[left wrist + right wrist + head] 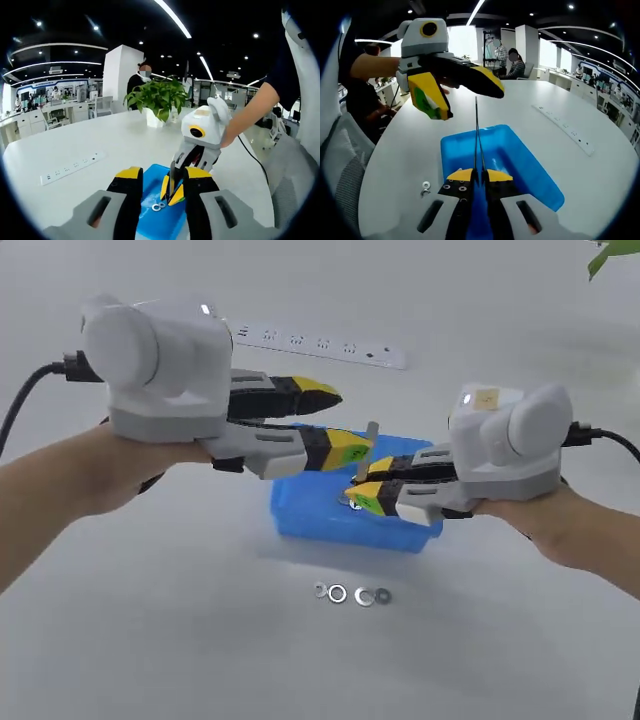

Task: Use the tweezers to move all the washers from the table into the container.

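Four washers [350,595] lie in a short row on the counter [150,640], just in front of the blue container [300,518]. My right tool [362,496] is pressed together on the tweezers [476,135], which point down over the container. My left tool [350,422] hangs spread above the container, gripping nothing. More washers lie inside it, near the tweezers' tips.

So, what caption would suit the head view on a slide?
Right gripper holds tweezers above the blue container, left gripper open beside it, washers lying on the table.
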